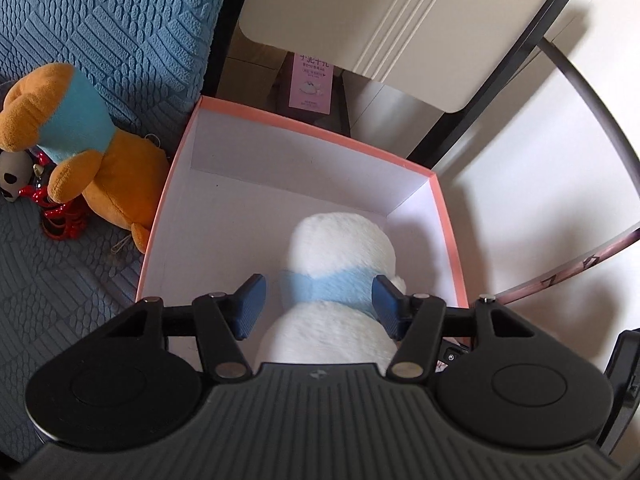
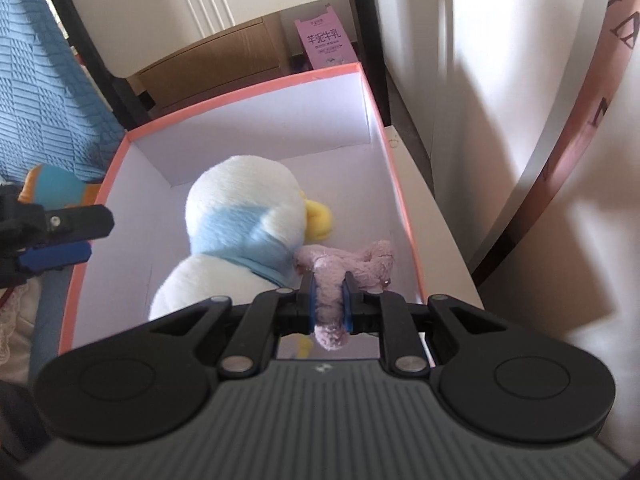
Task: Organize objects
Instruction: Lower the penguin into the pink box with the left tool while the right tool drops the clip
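Observation:
A white plush duck with a light blue band (image 1: 340,256) lies in the pink-rimmed white box (image 1: 304,128). My left gripper (image 1: 320,304) is open, its blue pads either side of the duck's blue band. In the right wrist view the duck (image 2: 240,220) shows its yellow beak, inside the box (image 2: 240,92). My right gripper (image 2: 328,296) is shut on a small pink plush toy (image 2: 360,258) over the box, beside the duck. The left gripper's fingers (image 2: 76,224) show at the box's left rim. An orange plush bear with a teal shirt (image 1: 80,140) lies on the blue sofa left of the box.
A small grey plush with red cord (image 1: 24,184) lies by the bear on the blue textured sofa cover (image 1: 120,20). A pink carton (image 2: 326,44) and a cardboard box (image 2: 216,64) stand behind the box under a white chair. A white wall is at right.

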Action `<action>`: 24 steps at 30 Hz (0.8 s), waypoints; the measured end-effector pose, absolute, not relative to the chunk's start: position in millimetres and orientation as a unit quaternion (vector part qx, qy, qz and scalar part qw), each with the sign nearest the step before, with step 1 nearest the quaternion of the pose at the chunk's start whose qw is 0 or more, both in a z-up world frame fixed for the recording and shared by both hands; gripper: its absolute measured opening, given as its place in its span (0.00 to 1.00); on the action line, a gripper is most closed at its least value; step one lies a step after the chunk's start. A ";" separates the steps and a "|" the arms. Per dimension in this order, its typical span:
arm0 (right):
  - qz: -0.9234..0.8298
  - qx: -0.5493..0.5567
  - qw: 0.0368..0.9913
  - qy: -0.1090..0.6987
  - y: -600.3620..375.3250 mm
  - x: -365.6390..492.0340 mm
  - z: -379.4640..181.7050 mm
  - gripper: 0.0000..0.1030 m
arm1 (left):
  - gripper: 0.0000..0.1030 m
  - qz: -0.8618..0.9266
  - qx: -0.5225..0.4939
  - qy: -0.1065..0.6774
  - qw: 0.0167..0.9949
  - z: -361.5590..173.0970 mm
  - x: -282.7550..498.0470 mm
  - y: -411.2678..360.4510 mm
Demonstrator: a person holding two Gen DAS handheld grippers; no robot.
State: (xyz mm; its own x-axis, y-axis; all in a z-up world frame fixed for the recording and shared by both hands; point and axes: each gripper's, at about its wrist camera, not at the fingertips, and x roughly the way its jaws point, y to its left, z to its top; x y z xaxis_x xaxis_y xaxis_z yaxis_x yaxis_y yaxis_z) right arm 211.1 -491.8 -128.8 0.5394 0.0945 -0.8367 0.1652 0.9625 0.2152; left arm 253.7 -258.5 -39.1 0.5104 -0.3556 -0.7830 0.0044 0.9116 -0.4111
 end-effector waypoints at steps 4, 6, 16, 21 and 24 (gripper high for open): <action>-0.035 0.131 0.872 0.471 -494.5 211.3 -116.5 0.35 | 0.63 -0.114 -0.184 0.472 0.855 -26.2 251.0 -254.3; -0.039 0.130 0.878 0.460 -491.7 209.1 -108.9 0.63 | 0.63 -0.118 -0.186 0.464 0.858 -18.2 248.5 -251.1; -0.031 0.123 0.895 0.429 -462.7 188.3 -66.0 0.63 | 0.69 -0.141 -0.169 0.416 0.882 29.3 221.0 -230.2; -0.031 0.118 0.902 0.413 -445.5 173.4 -37.7 0.63 | 0.78 -0.134 -0.152 0.398 0.895 54.3 202.4 -214.1; -0.029 0.108 0.909 0.402 -431.5 161.0 -21.7 0.63 | 0.80 -0.132 -0.143 0.381 0.904 69.5 188.7 -200.4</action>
State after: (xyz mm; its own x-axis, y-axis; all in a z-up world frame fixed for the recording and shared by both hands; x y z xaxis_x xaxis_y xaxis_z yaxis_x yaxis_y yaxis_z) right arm 161.0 -431.5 -21.7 0.6749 0.0346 -0.7371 0.1393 0.9750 0.1733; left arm 188.7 -200.4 69.5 0.6746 -0.3476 -0.6512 0.1296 0.9243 -0.3591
